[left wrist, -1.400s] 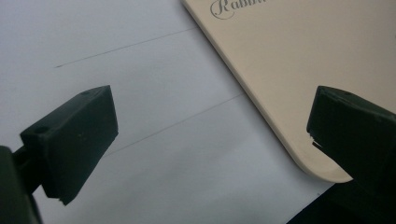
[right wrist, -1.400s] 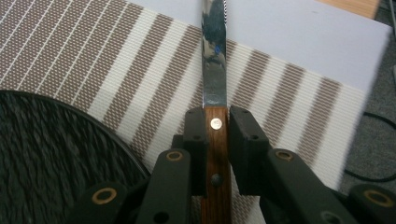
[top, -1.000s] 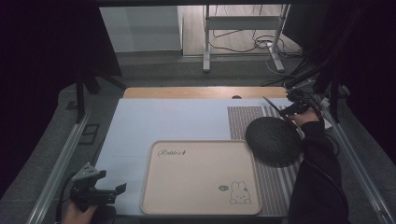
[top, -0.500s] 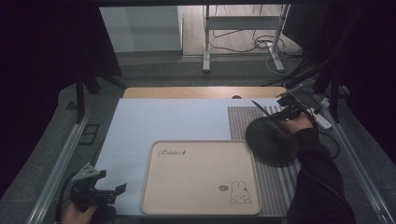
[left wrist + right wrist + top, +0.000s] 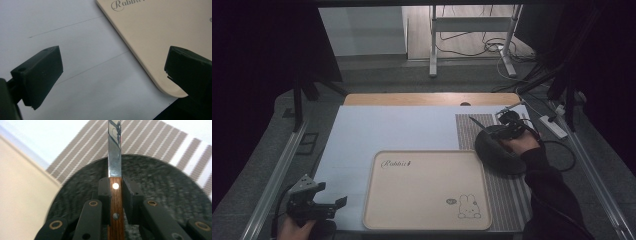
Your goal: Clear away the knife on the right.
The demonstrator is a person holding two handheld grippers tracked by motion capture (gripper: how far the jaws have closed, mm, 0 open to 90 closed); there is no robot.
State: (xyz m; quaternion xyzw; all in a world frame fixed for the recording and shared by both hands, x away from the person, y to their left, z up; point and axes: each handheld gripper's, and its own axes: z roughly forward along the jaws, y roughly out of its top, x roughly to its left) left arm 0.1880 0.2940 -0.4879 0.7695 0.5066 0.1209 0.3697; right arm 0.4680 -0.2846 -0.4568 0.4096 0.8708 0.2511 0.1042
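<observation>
Right gripper (image 5: pixel 115 192) is clamping the knife (image 5: pixel 114 157) by its wooden handle over the dark plate (image 5: pixel 160 185); blade could be pivoting loose (narrow grip). Left gripper (image 5: pixel 112 72) is idling agape beside the tray (image 5: pixel 160 32).

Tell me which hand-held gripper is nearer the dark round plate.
Right. The right hand-held gripper, clamped on a knife, hovers over the dark round plate; the left hand-held gripper waits beyond the tray, far off.

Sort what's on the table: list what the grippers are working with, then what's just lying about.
In hand:
- knife, wooden handle clamped in the right gripper
- dark round plate under the blade

Lying about:
- beige rabbit tray
- striped placemat
- left gripper, open, holding nothing
</observation>
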